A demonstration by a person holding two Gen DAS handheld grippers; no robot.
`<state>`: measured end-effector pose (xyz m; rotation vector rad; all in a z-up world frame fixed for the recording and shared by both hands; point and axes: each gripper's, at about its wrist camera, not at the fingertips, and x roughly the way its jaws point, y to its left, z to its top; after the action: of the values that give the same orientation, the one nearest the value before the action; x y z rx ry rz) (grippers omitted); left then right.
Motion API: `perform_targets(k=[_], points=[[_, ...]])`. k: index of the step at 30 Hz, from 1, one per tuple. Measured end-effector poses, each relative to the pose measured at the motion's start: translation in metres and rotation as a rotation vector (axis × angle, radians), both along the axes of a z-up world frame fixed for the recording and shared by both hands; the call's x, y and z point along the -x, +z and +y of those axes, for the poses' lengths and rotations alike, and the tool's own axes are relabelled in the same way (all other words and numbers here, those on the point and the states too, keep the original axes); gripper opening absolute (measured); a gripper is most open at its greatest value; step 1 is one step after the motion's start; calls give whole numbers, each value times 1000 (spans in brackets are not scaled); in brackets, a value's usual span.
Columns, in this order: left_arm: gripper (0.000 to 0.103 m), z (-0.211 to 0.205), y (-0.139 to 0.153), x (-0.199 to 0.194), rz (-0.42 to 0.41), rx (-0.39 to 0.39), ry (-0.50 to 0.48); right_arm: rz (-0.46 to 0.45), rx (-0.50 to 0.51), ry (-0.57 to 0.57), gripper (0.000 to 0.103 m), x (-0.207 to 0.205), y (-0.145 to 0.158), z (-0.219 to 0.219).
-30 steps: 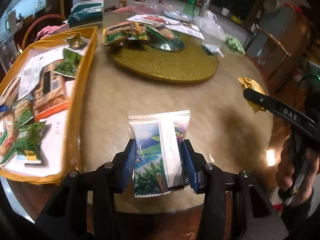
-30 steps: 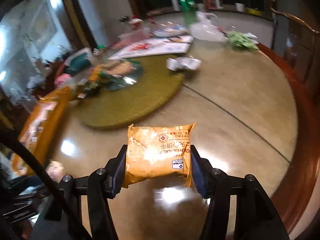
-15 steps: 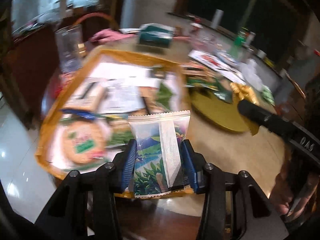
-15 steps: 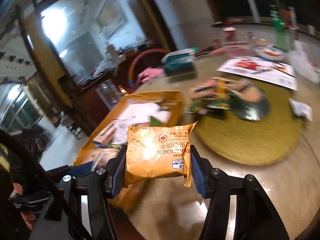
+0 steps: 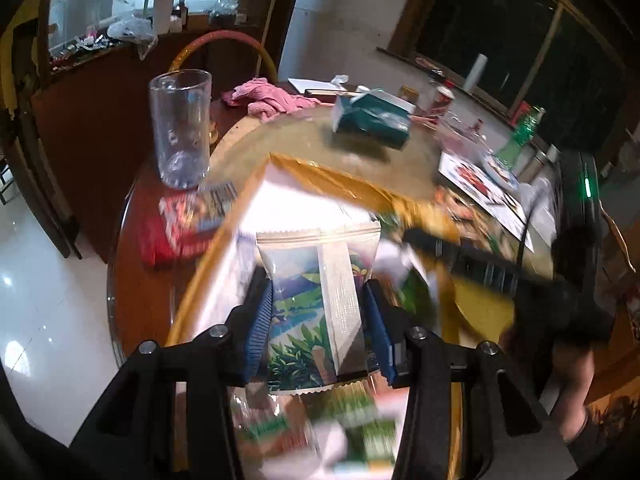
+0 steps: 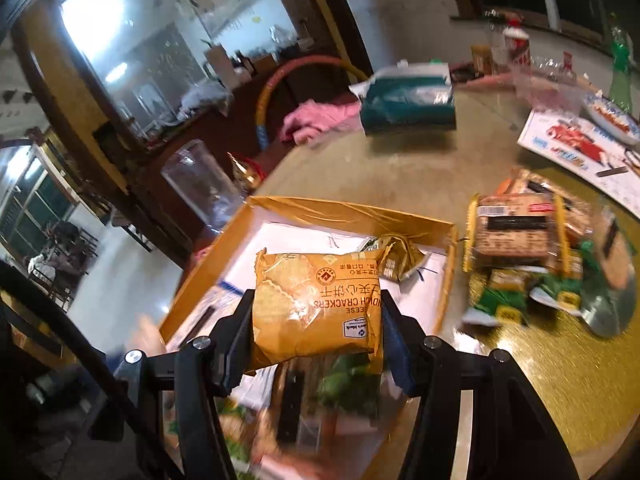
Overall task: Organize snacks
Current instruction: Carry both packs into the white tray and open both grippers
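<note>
My left gripper (image 5: 318, 324) is shut on a white snack packet with a green landscape print (image 5: 316, 304) and holds it above the gold-rimmed tray (image 5: 332, 178). My right gripper (image 6: 318, 320) is shut on an orange sandwich cracker pack (image 6: 318, 304) and holds it above the same tray (image 6: 344, 210). The tray holds several snack packets and white papers, blurred by motion. The right gripper's arm (image 5: 480, 264) crosses the left wrist view at the right.
A clear glass (image 5: 181, 128) and a red packet (image 5: 176, 228) stand left of the tray. A teal tissue box (image 6: 408, 100) and pink cloth (image 6: 316, 120) lie beyond it. More snacks (image 6: 520, 240) are piled on the gold turntable (image 6: 560, 368) to the right.
Both grippers have swung left from the bare table and turntable to above the tray, each still holding its packet.
</note>
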<state>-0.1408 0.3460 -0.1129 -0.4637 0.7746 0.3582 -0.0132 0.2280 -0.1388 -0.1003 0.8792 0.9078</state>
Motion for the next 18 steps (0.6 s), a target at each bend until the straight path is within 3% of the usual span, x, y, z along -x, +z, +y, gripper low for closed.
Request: perform_targets(k=[6,10,15,16,18], points=[[48,50,-30,-70,159,14,7,-45,84,-18,60,-5,-15,21],[51,65,-53,-90,242,57,26,-20,104,-1,65,-7,-19,24],[67,72,-49,-82,199,137,15,-19,35,5,76,-4,-1,1],[76,71,-44,-79,175,135,20,-19,6,5,79,-3,5,-7],[79,66,-34,-77,159,97,53,-25,-24,-7,79,-1,16,-21]])
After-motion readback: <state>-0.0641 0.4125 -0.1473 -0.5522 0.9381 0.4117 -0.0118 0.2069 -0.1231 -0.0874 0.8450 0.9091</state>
